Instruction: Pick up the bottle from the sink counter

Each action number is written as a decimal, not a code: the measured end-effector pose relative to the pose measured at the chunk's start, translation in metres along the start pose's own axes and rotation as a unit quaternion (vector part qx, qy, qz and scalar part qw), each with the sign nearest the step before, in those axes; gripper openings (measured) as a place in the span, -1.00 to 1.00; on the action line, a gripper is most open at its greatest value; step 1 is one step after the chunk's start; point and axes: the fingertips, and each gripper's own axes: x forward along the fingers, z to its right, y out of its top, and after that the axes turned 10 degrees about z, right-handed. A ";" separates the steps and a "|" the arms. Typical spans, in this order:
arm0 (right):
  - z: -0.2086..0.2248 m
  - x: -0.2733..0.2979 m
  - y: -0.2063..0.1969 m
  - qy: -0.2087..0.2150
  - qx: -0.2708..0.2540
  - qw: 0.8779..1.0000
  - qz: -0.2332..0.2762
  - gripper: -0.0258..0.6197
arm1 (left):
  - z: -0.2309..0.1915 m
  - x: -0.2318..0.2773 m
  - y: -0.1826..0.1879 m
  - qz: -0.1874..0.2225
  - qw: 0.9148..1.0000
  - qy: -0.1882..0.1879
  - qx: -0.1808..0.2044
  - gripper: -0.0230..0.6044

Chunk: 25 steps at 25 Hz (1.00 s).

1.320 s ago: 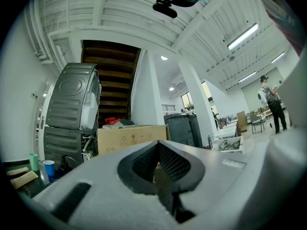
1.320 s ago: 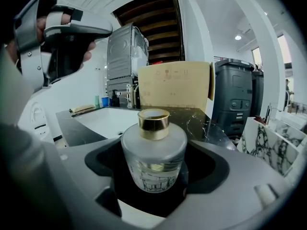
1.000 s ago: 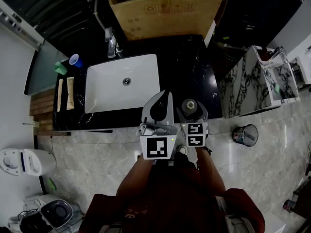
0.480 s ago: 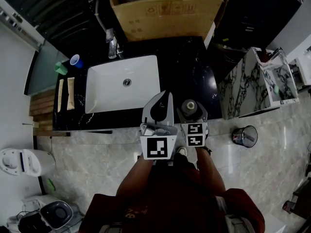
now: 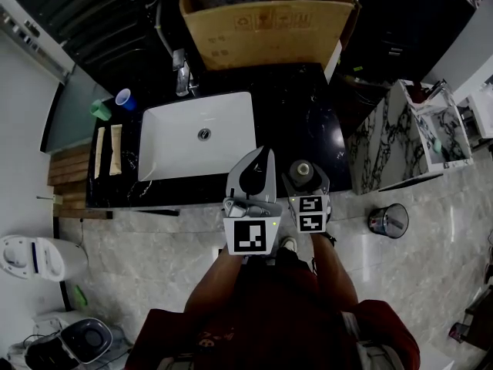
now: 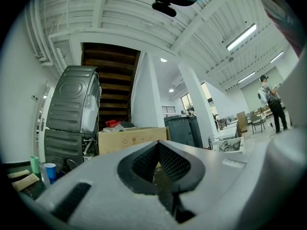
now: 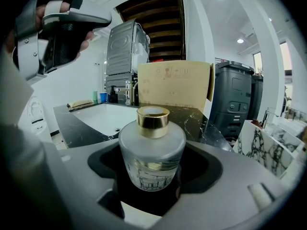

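A squat frosted-glass bottle (image 7: 152,150) with a shiny gold cap stands upright between the jaws of the right gripper (image 5: 303,168). The jaws stand wide and are clasped on its round body, their tips against its sides. A dark line drawing, something like buildings, is printed low on the glass; no words can be read on it. In the head view the bottle is at the front edge of the black marbled sink counter (image 5: 308,106), just right of the white sink (image 5: 173,141). Whether its base is still on the stone cannot be told.

The left gripper (image 6: 160,164) is clenched, with nothing between its jaws, and is held just left of the right one. Each gripper carries a cube with black-and-white square markers.

Behind the sink are a faucet (image 5: 182,72) and a large cardboard box (image 5: 266,21) with faint printed symbols, too small to read. A blue cup (image 5: 125,99) stands at the counter's far left.

Compared with a second ago, the bottle and both grippers are where they were; only the head view has shifted slightly.
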 end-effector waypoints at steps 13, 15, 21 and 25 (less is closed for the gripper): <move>-0.006 -0.005 0.001 0.006 0.007 1.000 0.003 0.12 | -0.005 -0.006 0.007 0.009 0.999 0.018 -0.026 -0.92; -0.008 -0.006 0.003 0.007 0.009 1.000 0.006 0.12 | -0.005 -0.007 0.008 0.015 0.999 0.026 -0.042 -0.92; -0.008 -0.012 0.018 0.004 0.003 1.000 0.021 0.12 | -0.004 -0.008 0.010 0.016 0.999 0.019 -0.029 -0.92; -0.005 -0.017 0.038 -0.001 -0.002 0.999 0.042 0.12 | -0.003 -0.008 0.012 0.023 0.999 0.023 -0.038 -0.92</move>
